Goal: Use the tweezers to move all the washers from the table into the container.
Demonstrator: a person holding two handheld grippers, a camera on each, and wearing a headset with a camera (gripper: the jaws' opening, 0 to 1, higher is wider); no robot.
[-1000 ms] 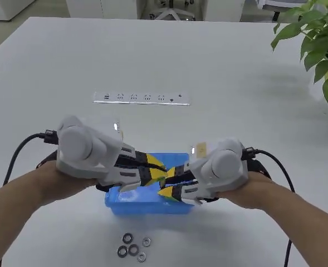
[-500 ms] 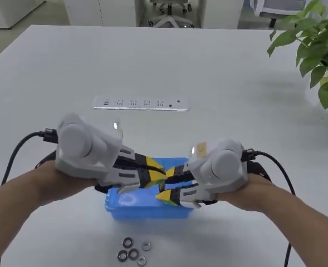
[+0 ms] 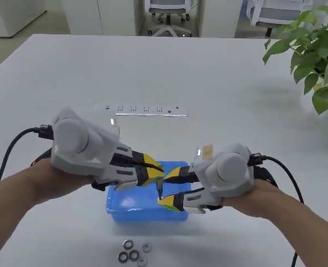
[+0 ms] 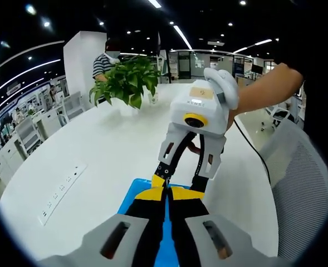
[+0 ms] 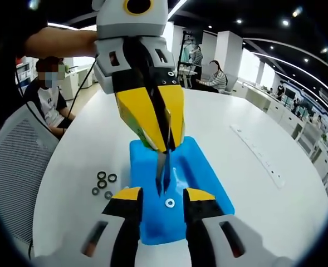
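My left gripper [image 3: 154, 173] is shut on a pair of thin metal tweezers [image 3: 159, 190] that point down into the blue container [image 3: 125, 210]. In the right gripper view the tweezers [image 5: 162, 169] hang from the left gripper [image 5: 161, 142] above the container [image 5: 205, 175], where one washer [image 5: 169, 203] lies on the floor. My right gripper [image 3: 173, 189] faces the left one, open, with a jaw on each side of the tweezer tips. Several washers [image 3: 133, 253] lie loose on the table in front of the container, also seen as washers [image 5: 102, 182] beside it.
A white power strip [image 3: 146, 109] lies on the table beyond the container. A potted plant [image 3: 308, 61] stands at the far right edge. Office chairs and seated people are beyond the table.
The head camera has tilted, so the scene sits a little differently. Both grippers stay over the container, and the tweezer tips now show pointing down between the right gripper's jaws.
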